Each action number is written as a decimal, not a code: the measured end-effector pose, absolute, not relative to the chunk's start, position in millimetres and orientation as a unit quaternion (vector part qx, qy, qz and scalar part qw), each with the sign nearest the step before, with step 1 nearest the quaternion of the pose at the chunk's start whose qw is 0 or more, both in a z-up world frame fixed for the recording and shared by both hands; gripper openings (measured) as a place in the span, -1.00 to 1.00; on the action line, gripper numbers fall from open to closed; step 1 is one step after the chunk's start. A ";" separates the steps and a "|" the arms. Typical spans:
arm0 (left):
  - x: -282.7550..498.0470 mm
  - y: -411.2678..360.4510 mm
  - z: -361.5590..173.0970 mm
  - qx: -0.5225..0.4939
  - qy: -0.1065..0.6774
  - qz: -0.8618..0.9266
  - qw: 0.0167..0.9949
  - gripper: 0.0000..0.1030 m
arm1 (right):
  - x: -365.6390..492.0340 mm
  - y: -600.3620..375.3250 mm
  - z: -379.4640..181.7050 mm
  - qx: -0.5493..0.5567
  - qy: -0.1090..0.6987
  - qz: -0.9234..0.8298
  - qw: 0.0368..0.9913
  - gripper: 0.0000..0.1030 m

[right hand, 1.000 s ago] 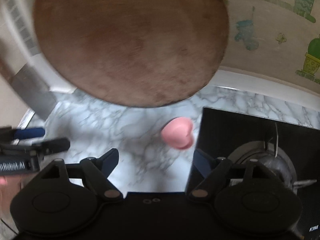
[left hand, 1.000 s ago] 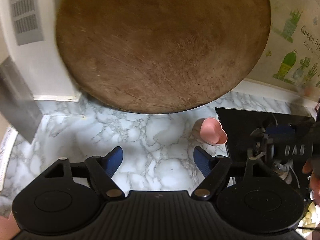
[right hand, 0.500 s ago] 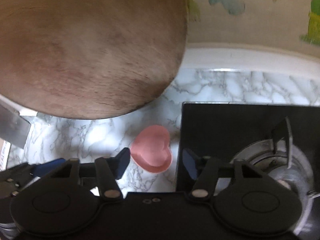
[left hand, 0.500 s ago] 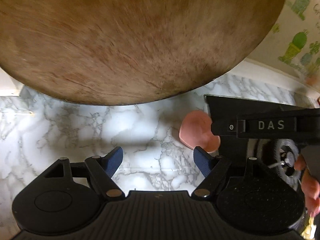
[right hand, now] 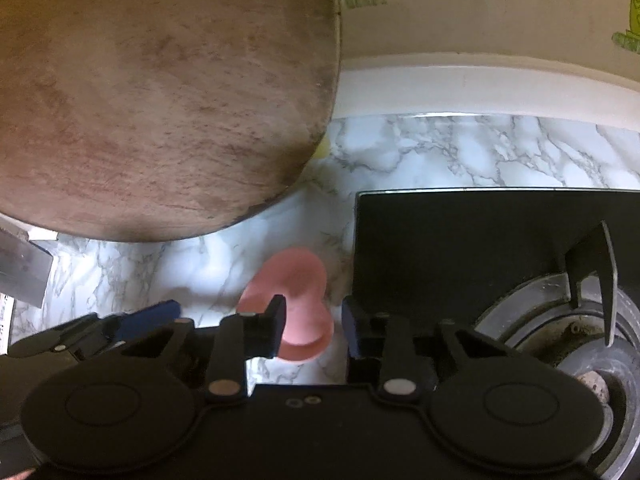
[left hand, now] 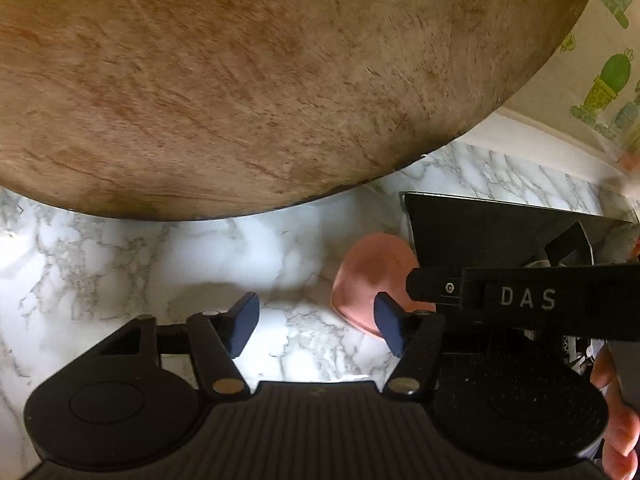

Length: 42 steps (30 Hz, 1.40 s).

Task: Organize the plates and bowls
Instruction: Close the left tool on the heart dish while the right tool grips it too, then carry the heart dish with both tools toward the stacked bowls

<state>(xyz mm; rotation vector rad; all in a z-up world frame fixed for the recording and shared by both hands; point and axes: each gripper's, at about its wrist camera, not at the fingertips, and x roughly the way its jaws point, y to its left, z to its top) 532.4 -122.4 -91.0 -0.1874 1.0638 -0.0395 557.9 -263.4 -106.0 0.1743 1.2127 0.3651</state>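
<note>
The task looks barely begun. The only dish in sight is a small pink heart-shaped bowl [right hand: 294,304], sitting on the marble worktop [left hand: 120,264] just left of the black hob [right hand: 460,248] and near the lower edge of the big round wooden board [left hand: 260,80] that leans up at the far side. No stack, rack or other plates show, so where the bowl should go cannot be told from here.

The right tool [right hand: 312,330] has just been closing, and the bowl sits between its jaws. They straddle it, with a gap visible on the right side, so the bowl is not yet gripped and rests on the worktop. The left tool [left hand: 316,324] has also just been closing, with nothing between its jaws; it stands open over bare marble, its right finger overlapping the bowl's left edge.

Left to do, by my reckoning: finish the grip, lift, and carry the bowl to its place.
</note>
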 end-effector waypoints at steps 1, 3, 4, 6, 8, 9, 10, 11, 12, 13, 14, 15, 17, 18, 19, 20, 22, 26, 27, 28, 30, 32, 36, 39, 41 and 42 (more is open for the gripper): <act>533.9 -123.5 -92.5 -0.087 0.508 -0.020 0.857 0.08 | 558.2 -263.2 -106.6 0.083 0.567 0.172 0.802 -0.52; 537.6 -125.3 -96.2 -0.087 0.512 -0.020 0.854 -0.09 | 559.8 -263.0 -108.6 0.086 0.568 0.170 0.801 -0.53; 538.8 -125.0 -98.0 -0.088 0.515 -0.020 0.852 -0.18 | 561.4 -262.1 -110.6 0.085 0.569 0.170 0.800 -0.55; 540.6 -123.7 -101.1 -0.097 0.518 -0.018 0.850 -0.21 | 562.8 -260.1 -112.8 0.080 0.570 0.169 0.800 -0.57; 541.8 -122.3 -103.6 -0.105 0.520 -0.022 0.847 -0.38 | 563.5 -258.7 -114.9 0.081 0.571 0.169 0.799 -0.60; 542.8 -122.0 -105.0 -0.109 0.522 -0.024 0.846 -0.40 | 563.2 -257.8 -116.0 0.080 0.572 0.170 0.799 -0.62; 543.7 -121.8 -106.4 -0.110 0.524 -0.024 0.844 -0.44 | 562.8 -256.6 -117.0 0.078 0.572 0.170 0.798 -0.63; 543.8 -121.4 -107.4 -0.114 0.525 -0.027 0.843 -0.49 | 562.3 -255.6 -118.3 0.077 0.573 0.170 0.798 -0.64; 543.6 -120.8 -108.3 -0.118 0.526 -0.033 0.842 -0.62 | 561.9 -255.2 -119.1 0.077 0.573 0.169 0.798 -0.70; 543.2 -120.1 -109.1 -0.122 0.528 -0.035 0.840 -0.70 | 561.4 -255.1 -119.4 0.078 0.573 0.169 0.798 -0.79; 542.6 -119.0 -109.3 -0.124 0.530 -0.034 0.838 -0.70 | 561.6 -254.9 -120.2 0.079 0.573 0.170 0.798 -0.82; 541.7 -118.4 -109.3 -0.123 0.531 -0.033 0.838 -0.72 | 560.7 -254.7 -120.7 0.081 0.574 0.174 0.796 -0.86; 539.4 -117.6 -109.2 -0.119 0.531 -0.036 0.838 -0.74 | 558.4 -254.2 -121.3 0.082 0.572 0.175 0.797 -0.91; 537.8 -117.0 -108.9 -0.117 0.531 -0.036 0.838 -0.75 | 557.3 -253.6 -121.6 0.081 0.572 0.174 0.797 -0.93; 535.7 -116.3 -108.2 -0.116 0.532 -0.036 0.838 -0.75 | 555.7 -252.7 -122.1 0.082 0.573 0.174 0.797 -0.94; 531.6 -115.0 -106.6 -0.115 0.532 -0.038 0.838 -0.75 | 554.0 -252.2 -122.0 0.084 0.574 0.175 0.796 -0.94; 526.4 -112.7 -103.9 -0.113 0.534 -0.041 0.837 -0.75 | 549.5 -250.8 -121.0 0.083 0.573 0.177 0.796 -0.94; 511.0 -105.3 -90.9 -0.108 0.531 -0.048 0.839 -0.75 | 536.2 -247.0 -116.7 0.083 0.570 0.183 0.797 -0.95; 506.3 -103.8 -87.0 -0.105 0.530 -0.050 0.840 -0.75 | 531.9 -245.9 -114.6 0.083 0.570 0.183 0.797 -0.95; 501.6 -101.8 -83.1 -0.104 0.530 -0.052 0.840 -0.75 | 527.3 -244.9 -112.4 0.083 0.569 0.184 0.797 -0.95; 492.0 -98.1 -75.8 -0.103 0.531 -0.052 0.839 -0.75 | 516.9 -242.4 -106.1 0.082 0.566 0.185 0.799 -0.95; 480.9 -95.1 -67.1 -0.103 0.529 -0.055 0.841 -0.76 | 505.8 -238.3 -97.5 0.080 0.563 0.185 0.802 -0.95; 457.4 -88.6 -47.3 -0.103 0.522 -0.058 0.845 -0.76 | 483.1 -231.1 -76.5 0.074 0.551 0.187 0.810 -0.95; 437.7 -82.0 -31.5 -0.105 0.519 -0.060 0.846 -0.76 | 462.9 -228.7 -59.2 0.073 0.543 0.190 0.815 -0.95; 425.4 -78.7 -23.0 -0.105 0.521 -0.060 0.845 -0.76 | 450.3 -225.3 -49.5 0.072 0.539 0.192 0.817 -0.95; 417.7 -76.8 -18.0 -0.106 0.521 -0.060 0.845 -0.76 | 443.8 -223.4 -44.6 0.072 0.537 0.193 0.818 -0.95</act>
